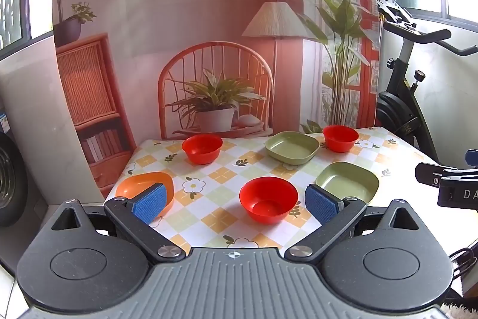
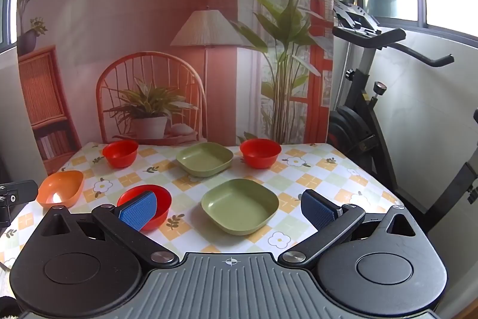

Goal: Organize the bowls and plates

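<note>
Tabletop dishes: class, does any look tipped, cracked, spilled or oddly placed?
Nothing stands out. Three round red plastic bowls, two square green plates and one orange dish all sit upright, empty and apart on the floral checked tablecloth.

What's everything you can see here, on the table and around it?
Round bowls: three, red; near centre, far left, far right.
Square plates: two, green; far middle, near right.
Dish: one, orange, table's near left corner.
Table: one, checked flowered cloth.
Backdrop: one, printed room scene, behind table.
Exercise bike: one, black, right of table.
Left gripper: blue pads, open, holding nothing.
Right gripper: blue pads, open, holding nothing.
</note>
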Motion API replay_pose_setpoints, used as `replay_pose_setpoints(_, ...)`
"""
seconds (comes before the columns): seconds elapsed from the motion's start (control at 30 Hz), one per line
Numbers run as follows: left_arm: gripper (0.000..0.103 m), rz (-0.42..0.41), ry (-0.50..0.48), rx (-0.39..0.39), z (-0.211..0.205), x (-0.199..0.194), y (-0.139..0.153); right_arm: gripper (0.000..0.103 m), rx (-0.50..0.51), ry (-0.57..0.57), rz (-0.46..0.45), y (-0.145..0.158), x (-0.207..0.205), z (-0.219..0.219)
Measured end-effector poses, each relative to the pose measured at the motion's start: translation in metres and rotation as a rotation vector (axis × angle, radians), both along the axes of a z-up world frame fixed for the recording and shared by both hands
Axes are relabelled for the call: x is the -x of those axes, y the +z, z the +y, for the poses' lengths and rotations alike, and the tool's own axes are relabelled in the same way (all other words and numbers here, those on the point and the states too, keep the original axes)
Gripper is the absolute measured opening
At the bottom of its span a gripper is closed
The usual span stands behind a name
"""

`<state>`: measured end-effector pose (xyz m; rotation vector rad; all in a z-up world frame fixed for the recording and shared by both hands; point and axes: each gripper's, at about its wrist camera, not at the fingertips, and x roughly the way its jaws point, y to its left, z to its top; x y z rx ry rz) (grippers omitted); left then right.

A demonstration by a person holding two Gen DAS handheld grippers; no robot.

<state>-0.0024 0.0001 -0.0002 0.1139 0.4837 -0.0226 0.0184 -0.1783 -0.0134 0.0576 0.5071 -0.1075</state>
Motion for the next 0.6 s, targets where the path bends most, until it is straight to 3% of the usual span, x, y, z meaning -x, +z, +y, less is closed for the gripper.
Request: replay_pose_setpoints(0.6, 0.1, 0.004, -0.002, 0.002, 0.001, -0.0029, -0.0004, 0.103, -0.002, 0.0, 0.001, 0.0003, -0.0007, -0.0001)
